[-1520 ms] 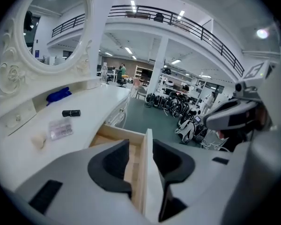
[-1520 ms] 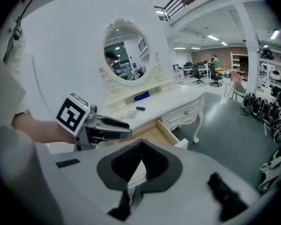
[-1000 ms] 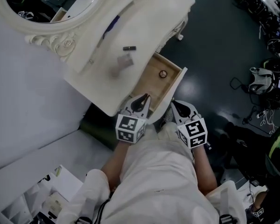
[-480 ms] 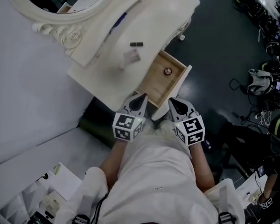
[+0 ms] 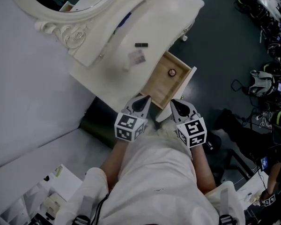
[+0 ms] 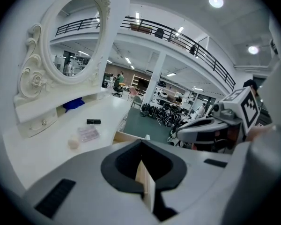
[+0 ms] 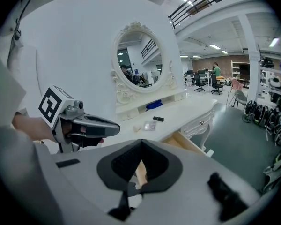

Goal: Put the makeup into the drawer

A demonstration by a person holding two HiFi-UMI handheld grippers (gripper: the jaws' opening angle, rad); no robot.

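Seemingly between moves: left gripper (image 5: 141, 102), right gripper (image 5: 180, 108) hovering closed, empty, before open drawer (image 5: 161, 86), likely pulled out for loading; makeup, black tube (image 5: 141, 45) and clear case (image 5: 136, 56), lying on vanity top (image 5: 164, 18).

A large lab hall is housing this setup: a railed mezzanine (image 6: 178, 34) is running overhead, strip lights (image 7: 215, 46) are glowing, and office chairs (image 7: 199, 86) and cabled gear (image 5: 261, 80) are sitting on the dark floor (image 5: 215, 36).

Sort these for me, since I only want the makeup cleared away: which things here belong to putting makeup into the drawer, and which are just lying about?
Job in hand:
open drawer
black tube
clear pink case
beige puff
small round item, already in the drawer

Lying about:
blue object on the shelf
mirror
gear on the floor
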